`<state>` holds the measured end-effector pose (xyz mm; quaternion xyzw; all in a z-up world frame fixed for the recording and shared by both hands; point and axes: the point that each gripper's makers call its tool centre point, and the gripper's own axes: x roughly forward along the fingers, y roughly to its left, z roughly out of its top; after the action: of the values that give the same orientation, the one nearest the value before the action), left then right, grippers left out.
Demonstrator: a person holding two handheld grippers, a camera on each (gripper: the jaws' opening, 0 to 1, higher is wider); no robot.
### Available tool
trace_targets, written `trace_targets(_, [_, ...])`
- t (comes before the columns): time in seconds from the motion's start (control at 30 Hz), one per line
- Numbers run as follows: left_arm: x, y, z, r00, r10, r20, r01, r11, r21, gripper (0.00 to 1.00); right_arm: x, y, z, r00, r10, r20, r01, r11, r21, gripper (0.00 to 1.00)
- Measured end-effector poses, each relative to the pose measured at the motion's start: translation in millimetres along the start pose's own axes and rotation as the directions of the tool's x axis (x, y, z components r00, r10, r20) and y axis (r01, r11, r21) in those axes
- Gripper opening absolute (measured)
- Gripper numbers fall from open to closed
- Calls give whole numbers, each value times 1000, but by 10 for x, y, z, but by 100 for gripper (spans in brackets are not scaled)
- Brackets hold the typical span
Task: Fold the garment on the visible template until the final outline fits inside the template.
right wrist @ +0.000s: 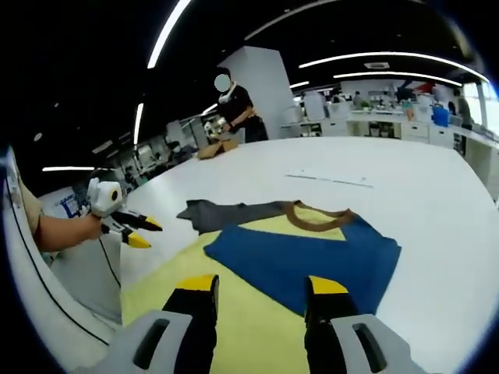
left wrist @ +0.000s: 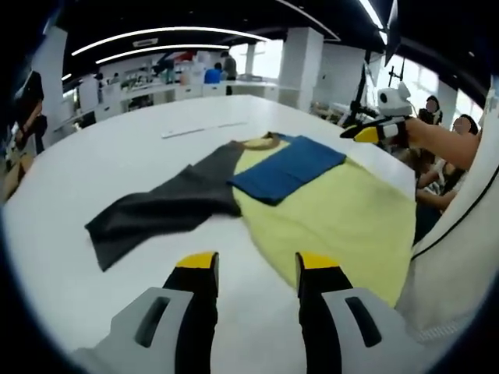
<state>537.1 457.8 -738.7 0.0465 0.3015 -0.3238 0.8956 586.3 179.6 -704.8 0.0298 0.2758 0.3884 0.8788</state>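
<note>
**Half-folded shirt on a white tabletop, both grippers hovering empty**

In the left gripper view, a yellow shirt (left wrist: 335, 218) lies flat on a round white tabletop (left wrist: 117, 156). One dark grey sleeve (left wrist: 160, 210) stretches out toward nine o'clock, unfolded. The other sleeve, blue (left wrist: 288, 167), is already turned in across the chest, its edge near the brown collar (left wrist: 261, 142) at twelve o'clock. The left gripper (left wrist: 257, 265) hangs just above the tabletop at six o'clock, its yellow-tipped fingers spread apart and pinching nothing. The right gripper (left wrist: 373, 132) enters at two o'clock, held by a person's hand, just beyond the shirt's far edge.

In the right gripper view, the shirt sits at the centre with the blue sleeve over its yellow body. The right gripper (right wrist: 261, 288) has its fingers spread and empty above the yellow cloth. The left gripper (right wrist: 132, 230) shows at nine o'clock, clear of the fabric. No template outline can be made out under the garment.

The step in hand looks to be folding in the grey sleeve. Doing it well likely means pinching the cuff end through a single layer, lifting only slightly, and carrying it straight across the chest to mirror the blue sleeve, while the right gripper steadies the body so the blue fold does not drag open.
</note>
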Motion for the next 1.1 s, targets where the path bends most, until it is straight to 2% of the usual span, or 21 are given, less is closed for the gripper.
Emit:
trace_targets(0.23, [12, 116, -4, 999, 38, -4, -38, 999, -18, 36, -39, -40, -82, 1000, 0, -5, 0, 1000, 12, 40])
trace_targets(0.43, [18, 264, -32, 996, 84, -13, -84, 996, -35, 36, -29, -78, -70, 1000, 1, 13, -1, 1000, 25, 40])
trace_targets(0.67, [-34, 527, -4, 984, 179, -3, -179, 982, -60, 35, -67, -97, -67, 1000, 6, 19, -6, 999, 31, 40])
trace_targets(0.77, [-73, 645, -39, 976, 216, -7, -216, 973, -79, 35, -101, -89, -57, 1000, 9, 22, -9, 1000, 25, 40])
trace_targets(1.0, [-108, 885, -122, 964, 266, -23, -267, 956, -121, 35, -169, -144, -85, 1000, -2, 11, 2, 1000, 21, 40])
trace_targets(1.1, [-114, 932, -99, 961, 275, -17, -275, 951, -141, 34, -196, -146, -87, 1000, -5, 10, 5, 1000, 16, 40])
